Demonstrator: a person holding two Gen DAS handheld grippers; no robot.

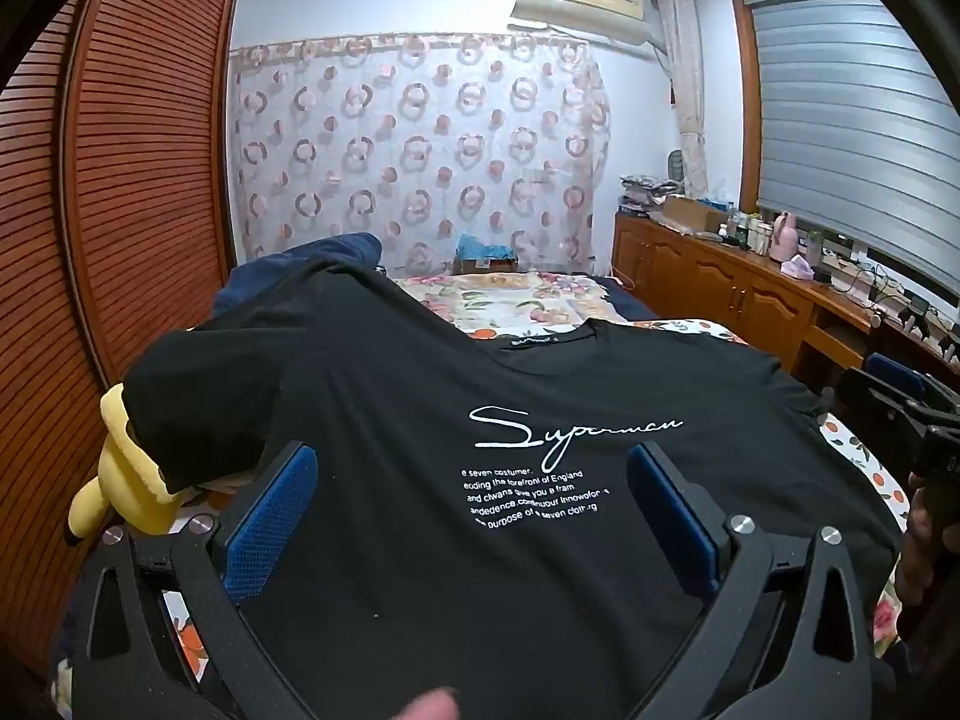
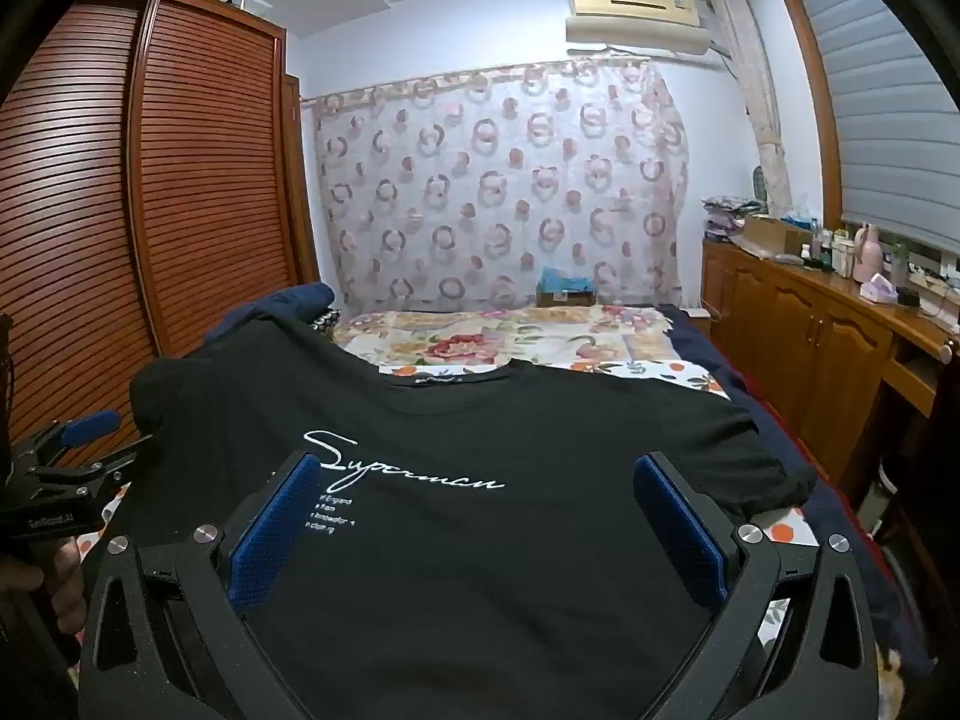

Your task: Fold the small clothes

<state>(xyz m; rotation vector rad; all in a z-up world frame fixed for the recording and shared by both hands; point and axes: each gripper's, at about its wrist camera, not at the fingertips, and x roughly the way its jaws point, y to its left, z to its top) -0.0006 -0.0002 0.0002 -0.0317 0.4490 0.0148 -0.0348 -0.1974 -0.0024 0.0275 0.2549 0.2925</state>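
A black T-shirt [image 1: 420, 396] [image 2: 540, 420] with white "Superman" script lies face up on the bed, collar toward the far end. Its left sleeve rides up over a yellow plush toy [image 1: 120, 480] and dark blue bedding. My left gripper [image 1: 474, 480] hovers over the shirt's lower chest, blue pads wide apart with nothing pinched. My right gripper [image 2: 477, 510] hangs over the shirt's right half, also open and holding nothing. Each gripper shows in the other's view: the right gripper [image 1: 870, 396] at the shirt's right edge, the left gripper [image 2: 114, 441] at its left edge.
A floral bedspread [image 2: 510, 342] covers the bed beyond the shirt. A cardboard box [image 2: 564, 294] sits at the far end below a patterned curtain [image 2: 498, 192]. A louvred wooden wardrobe [image 1: 138, 150] stands on the left. A wooden cabinet [image 2: 810, 324] with bottles runs along the right.
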